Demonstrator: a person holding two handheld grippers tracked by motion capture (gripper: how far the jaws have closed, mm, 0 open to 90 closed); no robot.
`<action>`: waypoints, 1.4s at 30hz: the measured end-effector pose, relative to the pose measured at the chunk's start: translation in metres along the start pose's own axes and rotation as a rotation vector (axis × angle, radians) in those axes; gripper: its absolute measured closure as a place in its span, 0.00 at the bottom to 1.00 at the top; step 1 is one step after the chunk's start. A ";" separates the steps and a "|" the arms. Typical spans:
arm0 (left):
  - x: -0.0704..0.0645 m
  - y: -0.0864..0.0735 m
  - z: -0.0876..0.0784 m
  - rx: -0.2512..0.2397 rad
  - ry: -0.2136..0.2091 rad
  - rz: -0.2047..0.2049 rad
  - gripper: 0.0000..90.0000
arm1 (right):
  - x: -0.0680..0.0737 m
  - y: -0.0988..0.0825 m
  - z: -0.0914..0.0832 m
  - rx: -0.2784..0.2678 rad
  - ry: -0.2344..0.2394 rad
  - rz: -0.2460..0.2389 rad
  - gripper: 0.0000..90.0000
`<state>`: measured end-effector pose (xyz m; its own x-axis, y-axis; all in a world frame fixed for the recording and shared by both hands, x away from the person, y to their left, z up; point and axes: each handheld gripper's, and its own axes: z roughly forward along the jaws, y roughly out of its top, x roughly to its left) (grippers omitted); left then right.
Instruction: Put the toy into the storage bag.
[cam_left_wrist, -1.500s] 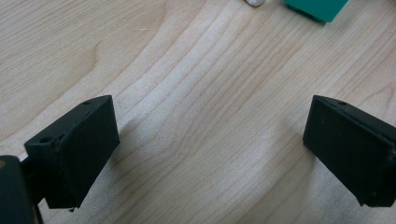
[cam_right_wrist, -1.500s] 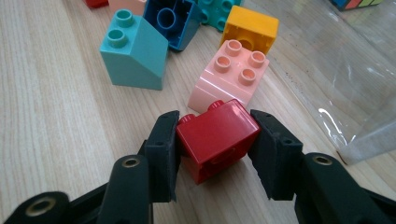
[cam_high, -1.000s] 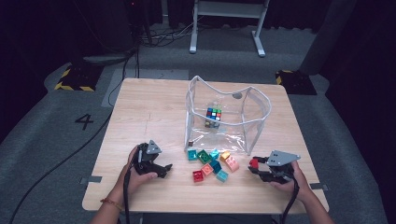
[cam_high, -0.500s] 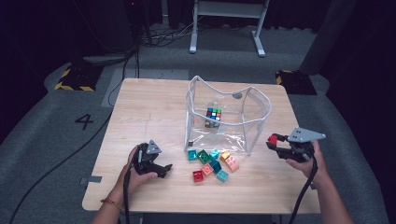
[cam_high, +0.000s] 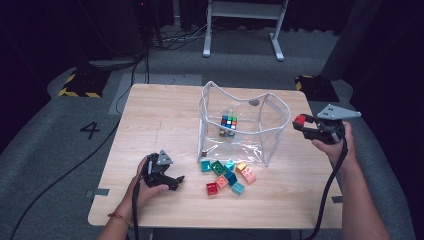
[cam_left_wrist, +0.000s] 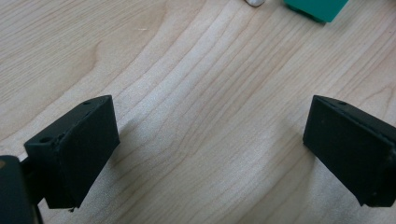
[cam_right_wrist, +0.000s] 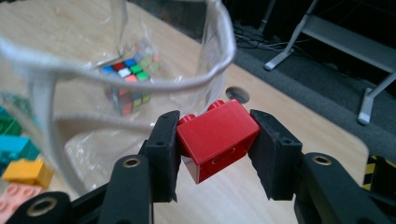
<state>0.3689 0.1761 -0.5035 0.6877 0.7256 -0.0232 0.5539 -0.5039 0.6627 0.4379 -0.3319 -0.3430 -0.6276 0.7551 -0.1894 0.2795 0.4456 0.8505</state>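
- The right gripper (cam_high: 301, 123) sits at the right of the high view, off the bench's (cam_high: 165, 120) right edge and just right of the bag's (cam_high: 243, 131) right wall; its jaws are clamped on a red brick (cam_right_wrist: 215, 136).
- In the right gripper view the brick sits tilted between the pads, studs pointing up and away, just beside the bag's white rim (cam_right_wrist: 140, 86), with bare bench under it.
- The bag stands open-topped at the centre of the high view; a colour cube (cam_high: 228, 123) lies on its floor.
- The left gripper (cam_high: 170, 181) rests low at the lower left of the high view, jaws apart with nothing between them, on bare wood.
- Loose bricks (cam_high: 227, 175) lie in a cluster in front of the bag, near the bench's bottom edge, well apart from the left gripper.
- The left half of the bench is open wood, up to the far edge.
- In the left gripper view a green brick (cam_left_wrist: 317, 7) is cut off at the top edge, and a pale bit beside it is too cropped to make out.
- The bag's clear wall blurs the cube in the right gripper view, and the bricks at that frame's lower left are partly cut off.
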 end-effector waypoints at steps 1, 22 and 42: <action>0.000 0.000 0.000 0.000 0.000 0.000 0.04 | -0.003 0.006 -0.001 -0.002 -0.006 -0.002 0.61; 0.000 0.000 0.000 0.000 0.000 -0.001 0.04 | -0.011 0.085 0.019 -0.050 0.000 -0.022 0.61; 0.000 0.000 0.000 0.000 0.000 0.000 0.04 | 0.029 0.106 0.057 -0.036 0.171 -0.070 0.61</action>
<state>0.3688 0.1761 -0.5035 0.6878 0.7255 -0.0236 0.5541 -0.5037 0.6628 0.4903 -0.2352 -0.2859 -0.7598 0.6287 -0.1654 0.2061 0.4742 0.8559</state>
